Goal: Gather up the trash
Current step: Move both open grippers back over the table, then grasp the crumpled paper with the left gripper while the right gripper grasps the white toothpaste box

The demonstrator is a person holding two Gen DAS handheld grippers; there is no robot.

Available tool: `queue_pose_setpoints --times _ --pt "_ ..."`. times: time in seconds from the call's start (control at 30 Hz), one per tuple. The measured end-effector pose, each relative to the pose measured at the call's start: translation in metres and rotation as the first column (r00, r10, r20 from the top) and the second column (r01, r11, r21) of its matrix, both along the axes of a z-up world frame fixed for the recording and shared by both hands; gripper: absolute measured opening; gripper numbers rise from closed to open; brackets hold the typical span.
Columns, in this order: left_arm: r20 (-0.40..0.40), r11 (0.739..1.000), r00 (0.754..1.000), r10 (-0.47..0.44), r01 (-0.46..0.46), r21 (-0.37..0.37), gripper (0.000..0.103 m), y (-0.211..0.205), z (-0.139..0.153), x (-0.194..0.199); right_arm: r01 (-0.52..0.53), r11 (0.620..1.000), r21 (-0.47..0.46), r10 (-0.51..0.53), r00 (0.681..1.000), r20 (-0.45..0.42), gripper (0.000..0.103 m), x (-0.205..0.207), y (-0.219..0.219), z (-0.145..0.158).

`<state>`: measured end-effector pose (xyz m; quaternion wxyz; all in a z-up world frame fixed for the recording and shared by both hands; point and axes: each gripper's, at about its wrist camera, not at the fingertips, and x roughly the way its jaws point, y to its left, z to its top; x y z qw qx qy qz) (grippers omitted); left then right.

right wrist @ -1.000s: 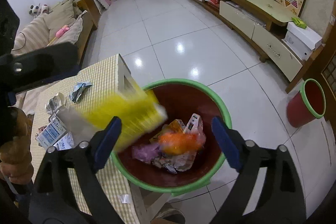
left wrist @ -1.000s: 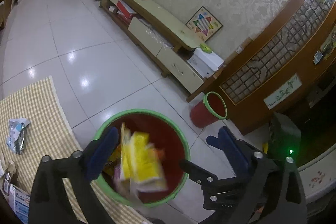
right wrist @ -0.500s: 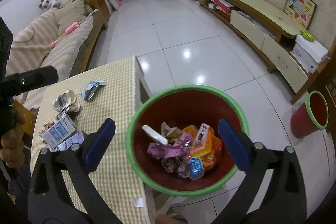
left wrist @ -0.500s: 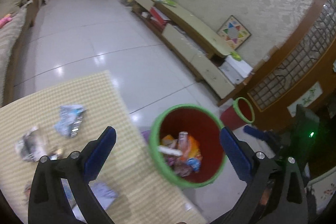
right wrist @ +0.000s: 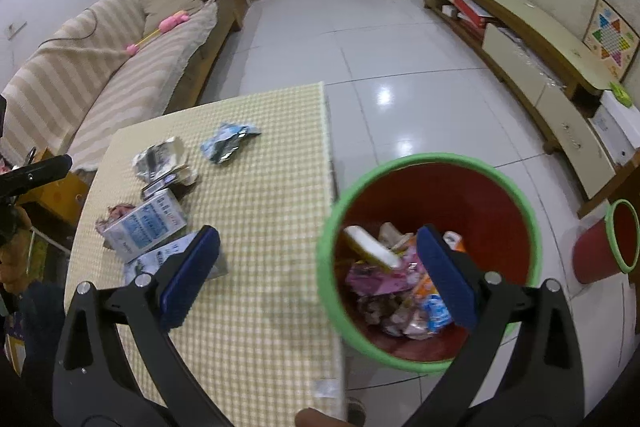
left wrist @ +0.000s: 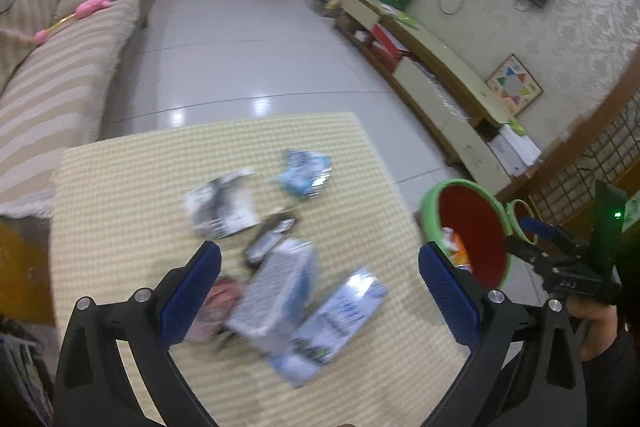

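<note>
Left tongs (left wrist: pixel 316 287) swung over table (left wrist: pixel 120 187) (jaws spread), bin (left wrist: pixel 430 205) beside edge.

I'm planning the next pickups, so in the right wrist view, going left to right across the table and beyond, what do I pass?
White and blue carton → crumpled silver wrapper → blue foil wrapper → big green-rimmed bin → small red bin.
</note>
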<state>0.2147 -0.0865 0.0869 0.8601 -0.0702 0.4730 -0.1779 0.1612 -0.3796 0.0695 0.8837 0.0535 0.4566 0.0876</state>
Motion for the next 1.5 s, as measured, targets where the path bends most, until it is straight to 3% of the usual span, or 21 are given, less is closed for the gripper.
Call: queue_pose_setpoints --times 0.37,0.57,0.73,0.93,1.07,1.2,1.5 --pt "-0.085 0.999 0.996 0.032 -0.030 0.026 0.095 0.058 -0.053 -0.023 -0.173 0.984 -0.037 0.170 0.983 -0.067 0.097 -0.004 0.093 -0.031" --pt "-0.155 0.999 0.988 0.029 -0.031 -0.015 0.095 0.066 -0.085 -0.023 -0.214 0.976 -0.038 0.208 0.971 -0.121 0.097 -0.011 0.117 -0.049" --pt "-0.193 0.995 0.978 0.079 -0.090 -0.049 0.095 0.084 -0.106 -0.020 -0.236 0.971 -0.041 0.227 0.962 -0.151 0.097 -0.016 0.129 -0.060" --pt "-0.300 0.947 0.936 0.185 -0.251 -0.200 0.095 0.114 -0.131 -0.001 -0.231 0.973 0.023 0.231 0.953 -0.198 0.097 -0.012 0.141 -0.074" --pt "-0.357 0.951 0.918 0.172 -0.249 -0.183 0.095 0.104 -0.148 0.013 -0.232 0.972 0.040 0.235 0.939 -0.252 0.097 -0.011 0.155 -0.089" --pt "-0.354 0.955 0.923 0.149 -0.227 -0.189 0.095 0.095 -0.150 0.019 -0.227 0.971 0.079 0.240 0.921 -0.308 0.097 -0.006 0.165 -0.107" --pt "-0.336 0.956 0.930 0.146 -0.220 -0.192 0.095 0.105 -0.142 0.020 -0.126 0.975 0.184 0.181 0.927 -0.328 0.098 0.050 0.163 -0.119"
